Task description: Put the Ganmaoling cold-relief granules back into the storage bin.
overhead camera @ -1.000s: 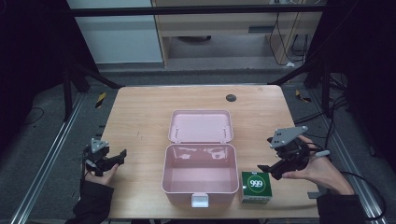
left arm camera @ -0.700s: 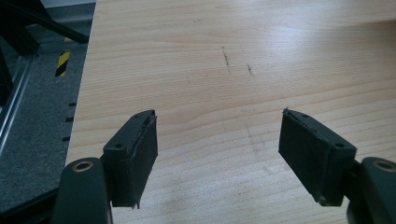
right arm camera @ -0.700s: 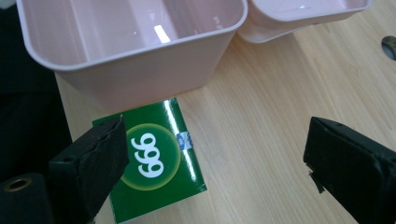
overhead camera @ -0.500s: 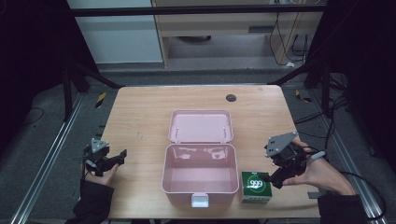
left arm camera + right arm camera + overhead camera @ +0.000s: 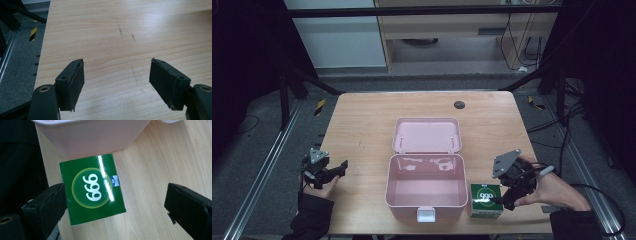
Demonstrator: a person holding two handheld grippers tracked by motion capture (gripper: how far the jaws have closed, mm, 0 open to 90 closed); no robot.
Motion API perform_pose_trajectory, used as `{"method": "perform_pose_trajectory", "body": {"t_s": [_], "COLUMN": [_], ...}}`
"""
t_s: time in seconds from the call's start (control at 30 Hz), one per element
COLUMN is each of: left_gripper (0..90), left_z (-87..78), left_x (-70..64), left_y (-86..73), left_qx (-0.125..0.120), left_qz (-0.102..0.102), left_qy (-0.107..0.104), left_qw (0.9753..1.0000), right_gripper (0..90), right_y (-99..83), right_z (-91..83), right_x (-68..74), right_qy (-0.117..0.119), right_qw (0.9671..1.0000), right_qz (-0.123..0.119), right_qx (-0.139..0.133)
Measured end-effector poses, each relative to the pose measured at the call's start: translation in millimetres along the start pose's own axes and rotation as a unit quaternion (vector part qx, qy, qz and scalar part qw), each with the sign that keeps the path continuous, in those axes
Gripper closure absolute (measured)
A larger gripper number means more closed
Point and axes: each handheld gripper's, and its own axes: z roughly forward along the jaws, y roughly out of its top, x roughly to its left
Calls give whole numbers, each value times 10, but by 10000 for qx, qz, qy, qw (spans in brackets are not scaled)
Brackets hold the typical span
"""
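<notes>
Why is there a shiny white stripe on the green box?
In the right gripper view, the green box has a glossy top that mirrors a lamp as a bright streak. The high view is dimmer, dark around the table. In the left gripper view, the wood shows a pale sheen.

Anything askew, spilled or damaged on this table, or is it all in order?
Nothing stands out. The pink box sits open and empty, its lid laid back flat. The green carton lies intact beside it, under the open right gripper. The tabletop bears only faint scuffs.
</notes>
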Motion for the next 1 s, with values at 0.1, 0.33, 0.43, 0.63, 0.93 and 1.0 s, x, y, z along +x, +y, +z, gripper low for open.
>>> {"method": "perform_pose_trajectory", "body": {"t_s": [0.1,0.33,0.43,0.63,0.93,1.0], "left_gripper": [276,276,276,276,277,276], "left_z": [-1,3,1,1,7,8], "left_x": [-1,-4,-4,-2,-10,-9], "left_y": [0,0,1,1,2,1], "left_qx": [0,7,0,-6,6,7], "left_qz": [1,11,12,17,34,33], "left_qy": [0,0,3,9,3,5], "left_qw": [10000,10000,10000,10000,10000,10000], "right_gripper": [47,35,31,26,25,25], "right_y": [0,4,11,16,5,6], "right_z": [35,150,195,298,417,433], "right_x": [16,53,60,81,106,110], "right_qy": [39,140,177,255,351,351], "right_qw": [10000,9996,9994,9985,9975,9973], "right_qz": [-35,-118,-138,-199,-206,-216], "right_qx": [59,209,278,434,586,606]}}
